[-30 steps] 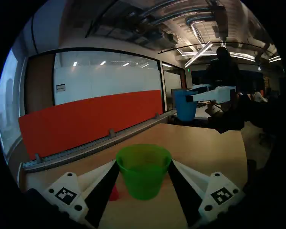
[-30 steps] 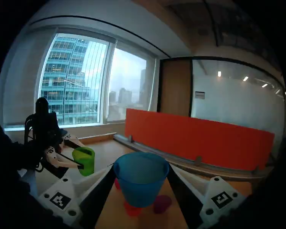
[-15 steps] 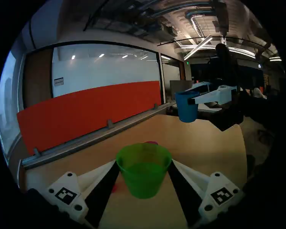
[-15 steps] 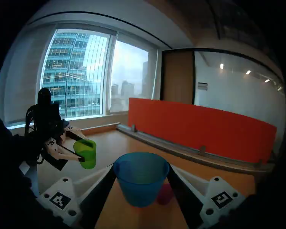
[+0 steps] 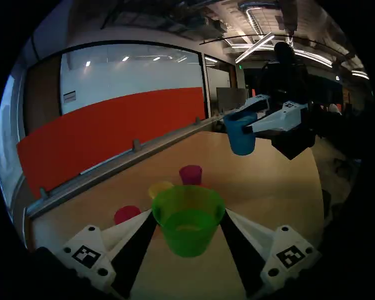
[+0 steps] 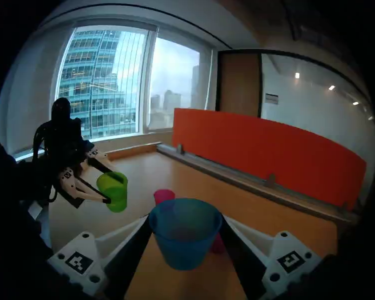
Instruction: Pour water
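My left gripper (image 5: 188, 235) is shut on a translucent green cup (image 5: 188, 220) held upright above the wooden table (image 5: 267, 185); a little liquid shows at its bottom. In the right gripper view the same green cup (image 6: 113, 191) hangs at the left in the left gripper (image 6: 105, 193). My right gripper (image 6: 185, 240) is shut on a blue cup (image 6: 184, 231), also upright. In the left gripper view that blue cup (image 5: 239, 133) sits at the upper right in the right gripper (image 5: 240, 126), apart from the green one.
On the table stand small cups: a magenta cup (image 5: 190, 174), a yellow cup (image 5: 159, 189) and a red cup (image 5: 126, 214). A magenta cup (image 6: 163, 195) also stands behind the blue one. An orange partition (image 5: 107, 135) runs along the table's far edge. Large windows (image 6: 107, 85) lie beyond.
Both views have tilted down, bringing the small cups on the table into sight. The blue cup has come lower and closer to the green cup.
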`<state>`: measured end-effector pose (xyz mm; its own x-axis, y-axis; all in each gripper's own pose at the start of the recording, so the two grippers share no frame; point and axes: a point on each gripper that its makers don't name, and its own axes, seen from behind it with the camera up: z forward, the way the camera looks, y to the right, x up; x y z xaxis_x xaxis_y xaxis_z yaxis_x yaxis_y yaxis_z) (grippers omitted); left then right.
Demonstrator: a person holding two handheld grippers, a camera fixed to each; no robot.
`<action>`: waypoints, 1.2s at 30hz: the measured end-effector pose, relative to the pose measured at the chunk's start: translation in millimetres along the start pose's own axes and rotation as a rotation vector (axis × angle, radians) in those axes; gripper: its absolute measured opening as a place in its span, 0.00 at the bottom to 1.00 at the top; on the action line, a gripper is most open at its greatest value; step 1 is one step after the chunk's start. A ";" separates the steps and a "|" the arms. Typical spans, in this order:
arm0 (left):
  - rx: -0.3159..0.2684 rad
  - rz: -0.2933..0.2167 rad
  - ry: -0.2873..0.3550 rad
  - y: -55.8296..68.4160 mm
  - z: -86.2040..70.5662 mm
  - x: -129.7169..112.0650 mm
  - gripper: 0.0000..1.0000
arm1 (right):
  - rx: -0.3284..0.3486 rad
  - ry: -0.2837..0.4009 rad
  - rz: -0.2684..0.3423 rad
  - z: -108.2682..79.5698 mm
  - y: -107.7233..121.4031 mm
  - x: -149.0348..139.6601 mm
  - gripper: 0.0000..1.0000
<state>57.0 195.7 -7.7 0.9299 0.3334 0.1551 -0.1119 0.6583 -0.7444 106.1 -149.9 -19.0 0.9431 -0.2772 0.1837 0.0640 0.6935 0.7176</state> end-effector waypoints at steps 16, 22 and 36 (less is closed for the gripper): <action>-0.044 -0.001 -0.163 7.0 12.1 -52.3 0.86 | 0.041 -0.132 -0.018 15.1 -3.9 -49.4 0.93; -0.051 0.003 -0.209 6.7 15.1 -64.9 0.86 | 0.060 -0.182 -0.001 20.4 -5.2 -68.4 0.93; -0.085 -0.012 -0.287 7.3 25.2 -90.5 0.86 | 0.100 -0.300 0.014 30.3 -11.9 -118.8 0.93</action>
<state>-36.8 187.4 -10.8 0.7924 0.5112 0.3329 -0.0604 0.6087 -0.7911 -16.6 -145.3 -29.0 0.8046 -0.4616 0.3735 0.0051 0.6344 0.7730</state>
